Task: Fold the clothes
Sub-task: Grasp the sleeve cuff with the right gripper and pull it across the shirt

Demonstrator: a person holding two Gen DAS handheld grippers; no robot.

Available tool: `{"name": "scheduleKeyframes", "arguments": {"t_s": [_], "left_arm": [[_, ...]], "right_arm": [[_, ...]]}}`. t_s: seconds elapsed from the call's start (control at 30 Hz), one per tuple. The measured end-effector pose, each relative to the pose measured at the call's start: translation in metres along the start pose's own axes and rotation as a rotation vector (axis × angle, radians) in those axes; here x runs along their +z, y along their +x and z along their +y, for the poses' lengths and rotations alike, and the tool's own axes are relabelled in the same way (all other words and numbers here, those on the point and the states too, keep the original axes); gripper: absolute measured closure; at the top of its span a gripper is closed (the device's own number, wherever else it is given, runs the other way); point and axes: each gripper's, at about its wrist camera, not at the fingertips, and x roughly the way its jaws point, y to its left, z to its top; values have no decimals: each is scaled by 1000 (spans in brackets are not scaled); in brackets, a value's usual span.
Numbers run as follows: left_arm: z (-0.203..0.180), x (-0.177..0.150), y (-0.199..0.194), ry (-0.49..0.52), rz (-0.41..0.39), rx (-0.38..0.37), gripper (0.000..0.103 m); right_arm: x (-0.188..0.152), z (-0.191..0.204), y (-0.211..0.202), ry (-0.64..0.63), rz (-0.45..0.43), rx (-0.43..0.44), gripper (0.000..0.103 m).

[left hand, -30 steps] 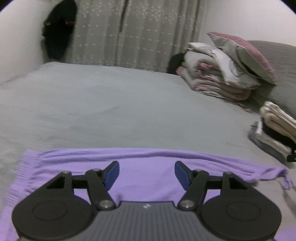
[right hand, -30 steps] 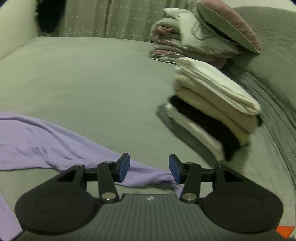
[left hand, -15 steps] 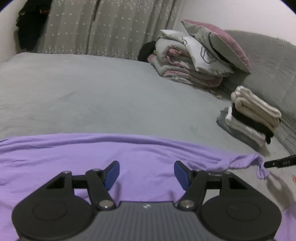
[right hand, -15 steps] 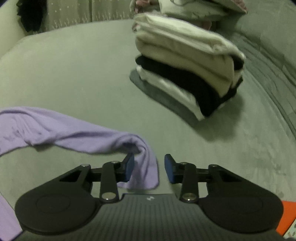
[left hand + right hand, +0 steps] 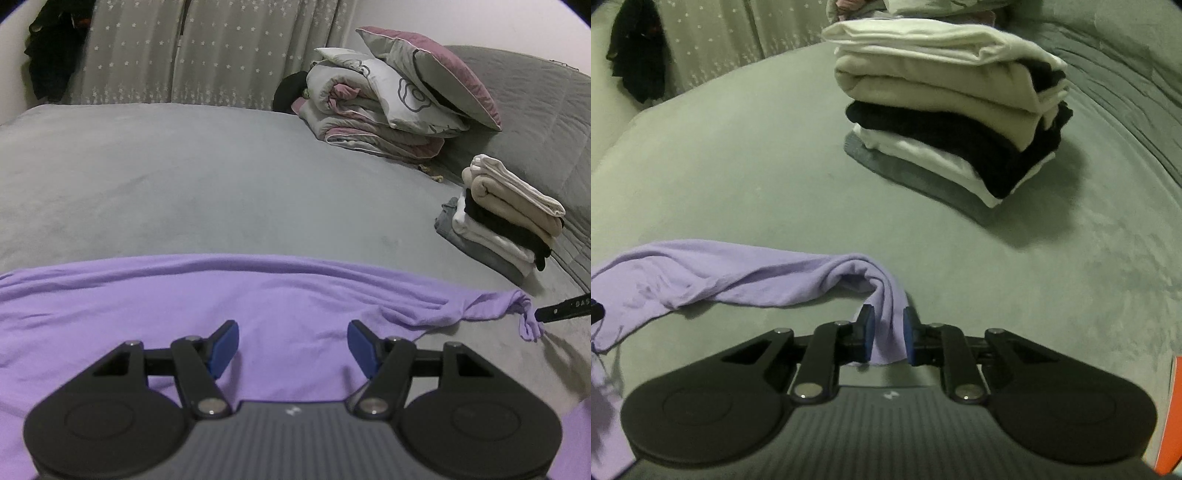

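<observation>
While narrower, right claw (image 5: pixel 888 334) astride sleeve (image 5: pixel 886 314)

Support: a bed (image 5: pixel 192 177) with a grey, smooth cover.
Near edge: a purple garment (image 5: pixel 229 299) lay spread across the cover, one end gathered into a narrow strip (image 5: pixel 746 277).
Right side: a stack of folded clothes (image 5: pixel 953 110) sat on the cover, well apart from the garment.
Far corner: folded bedding (image 5: pixel 373 114) with a pillow (image 5: pixel 439 77) on top.
</observation>
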Motion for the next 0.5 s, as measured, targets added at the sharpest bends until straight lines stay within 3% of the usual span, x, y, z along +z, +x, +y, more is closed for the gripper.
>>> {"name": "scheduleKeyframes", "arguments": {"t_s": [0.17, 0.27, 0.5], "left_arm": [[0, 0, 1, -9, 1, -1, 37], [1, 1, 2, -10, 5, -1, 37], [3, 1, 2, -19, 6, -8, 38]], "right_arm": [[-5, 2, 6, -26, 28, -16, 81], [-9, 6, 5, -70, 29, -33, 101], [13, 12, -20, -214, -90, -205, 101]]}}
